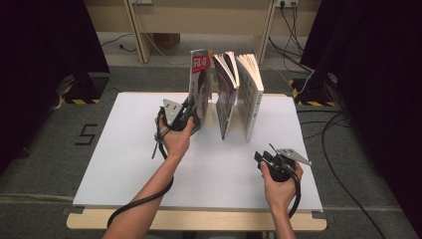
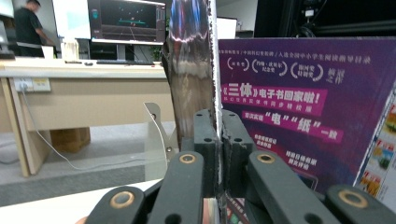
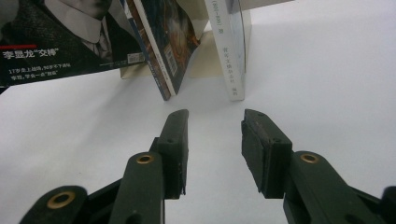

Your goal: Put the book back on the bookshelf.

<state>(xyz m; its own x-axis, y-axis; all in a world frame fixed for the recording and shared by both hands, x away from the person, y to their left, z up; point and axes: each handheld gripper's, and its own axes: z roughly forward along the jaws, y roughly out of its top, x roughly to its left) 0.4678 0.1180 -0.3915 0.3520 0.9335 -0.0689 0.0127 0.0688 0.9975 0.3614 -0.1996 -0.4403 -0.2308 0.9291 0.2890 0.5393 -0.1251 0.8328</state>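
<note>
My right gripper [image 1: 263, 158] sits low near the front right of the white table [image 1: 124, 164]. Its jaws stand apart with nothing between them, and I see only bare table past them. Farther in, my left gripper [image 1: 191, 110] is clenched on the edge of a magazine [image 1: 200, 79]. In the left gripper view the two black pads [image 2: 205, 140] squeeze the thin, shiny pages [image 2: 191, 70] tight. The magazine stands up at the left end of a row at the back of the table. Just beside it leans a purple book [image 1: 225, 99], tilted, with its cover full of writing. Next to that stands a thick book with a white spine [image 1: 250, 97], its pages fanned out at the top. A clear bookend [image 2: 156, 135] stands by the magazine.
</note>
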